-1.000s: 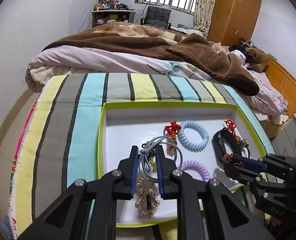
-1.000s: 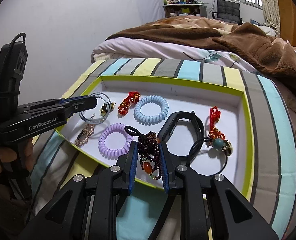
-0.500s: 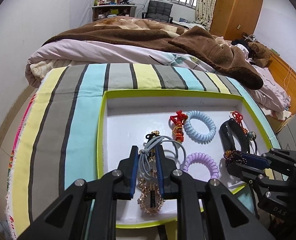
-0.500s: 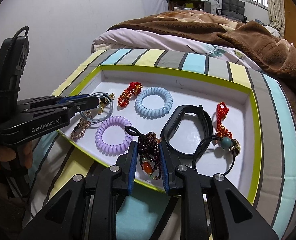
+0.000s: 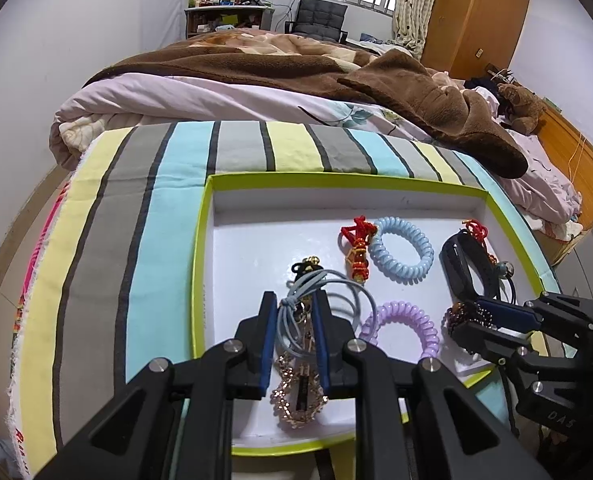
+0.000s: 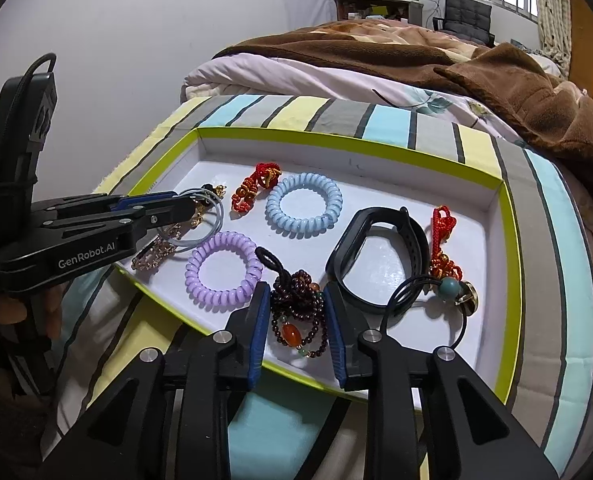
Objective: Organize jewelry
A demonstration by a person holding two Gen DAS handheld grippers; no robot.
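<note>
Tool-wise, the left tool (image 5: pixel 294 312) pinches the grey hair ties (image 5: pixel 324 304) and the right tool (image 6: pixel 295 312) brackets the dark bead bracelet (image 6: pixel 296 308), contact unclear, both in the tray (image 6: pixel 508 280); both look light, limp and snag-prone, best gripped at bunched strands.

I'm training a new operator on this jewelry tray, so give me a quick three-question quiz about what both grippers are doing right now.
1. True or false: the left gripper is closed on the grey-blue hair ties.
2. Multiple choice: what sits between the fingers of the right gripper? A) the purple coil band B) the dark bead bracelet C) the black wristband
3. Fill in: the blue coil band lies inside the white tray with the ____ rim.

Key: 1 true; 2 B; 3 green.
</note>
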